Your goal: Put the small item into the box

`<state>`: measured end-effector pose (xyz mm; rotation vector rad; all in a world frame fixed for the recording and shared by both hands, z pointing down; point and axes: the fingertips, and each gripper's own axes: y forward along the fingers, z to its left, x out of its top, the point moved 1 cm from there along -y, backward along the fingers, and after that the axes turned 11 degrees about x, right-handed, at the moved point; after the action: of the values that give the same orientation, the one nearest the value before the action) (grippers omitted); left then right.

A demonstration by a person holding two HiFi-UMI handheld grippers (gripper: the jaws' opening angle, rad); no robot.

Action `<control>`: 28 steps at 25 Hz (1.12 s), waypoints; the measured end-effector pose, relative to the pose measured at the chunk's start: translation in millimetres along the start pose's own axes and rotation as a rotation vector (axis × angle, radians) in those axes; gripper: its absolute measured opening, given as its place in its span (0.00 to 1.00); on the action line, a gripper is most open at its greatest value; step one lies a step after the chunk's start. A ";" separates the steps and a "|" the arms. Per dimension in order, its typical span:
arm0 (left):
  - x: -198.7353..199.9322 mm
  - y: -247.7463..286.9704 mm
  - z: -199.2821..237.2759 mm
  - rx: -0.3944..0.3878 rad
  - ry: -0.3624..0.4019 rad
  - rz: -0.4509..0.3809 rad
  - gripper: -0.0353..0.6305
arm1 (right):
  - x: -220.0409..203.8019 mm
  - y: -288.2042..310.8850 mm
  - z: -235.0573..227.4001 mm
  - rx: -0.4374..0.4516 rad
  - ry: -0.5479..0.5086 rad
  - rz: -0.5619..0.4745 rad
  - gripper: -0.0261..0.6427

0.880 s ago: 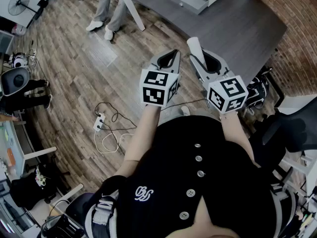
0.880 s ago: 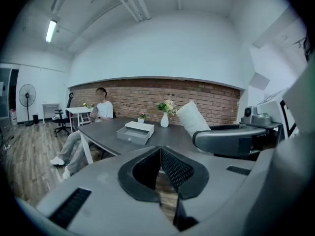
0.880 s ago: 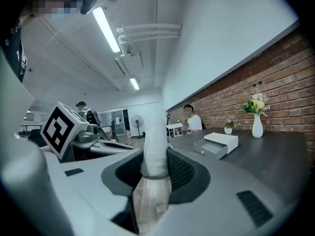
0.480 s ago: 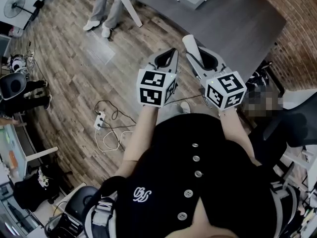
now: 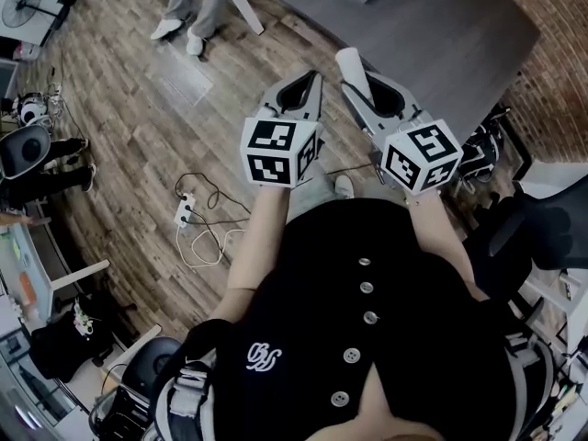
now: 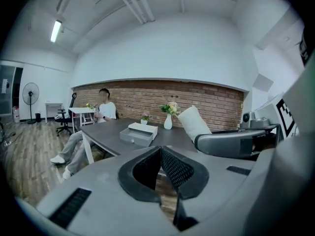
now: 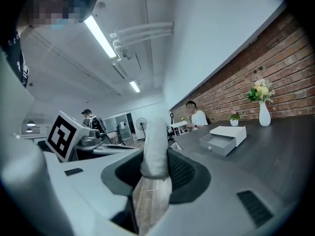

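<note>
The left gripper is seen with jaws pressed together, empty; the box is set on the far table.

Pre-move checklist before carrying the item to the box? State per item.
1. White item clamped in right gripper: ok.
2. Left gripper shut with nothing between its jaws: ok.
3. Box has its drawer open: ok.
4. Box within reach: not ok, it sits well ahead on the table.
5. Drawer free of contents: cannot tell.
</note>
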<state>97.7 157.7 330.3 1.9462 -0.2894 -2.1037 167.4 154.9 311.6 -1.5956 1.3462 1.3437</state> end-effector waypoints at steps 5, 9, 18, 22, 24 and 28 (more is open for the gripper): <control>-6.1 23.6 13.1 0.014 -0.030 0.016 0.07 | -5.1 12.0 -25.7 0.001 0.029 0.009 0.24; -2.2 55.4 30.1 0.005 -0.030 0.033 0.07 | -5.1 26.3 -52.1 -0.021 0.022 0.037 0.24; 32.7 175.7 118.0 -0.099 -0.002 0.038 0.07 | 21.5 124.6 -154.2 -0.174 0.036 -0.010 0.24; 63.2 230.4 170.0 -0.191 0.047 0.050 0.07 | 41.8 186.3 -193.4 -0.259 0.065 -0.065 0.24; 75.6 255.9 189.7 -0.235 0.069 0.050 0.07 | 53.3 214.6 -211.8 -0.288 0.071 -0.092 0.24; 92.5 298.0 204.1 -0.378 0.114 0.071 0.07 | 70.9 251.9 -233.0 -0.386 0.067 -0.115 0.24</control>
<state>-95.5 -160.3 354.8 1.7910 0.0594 -1.8343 -9.1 -146.5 339.1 -1.9542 1.0563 1.5580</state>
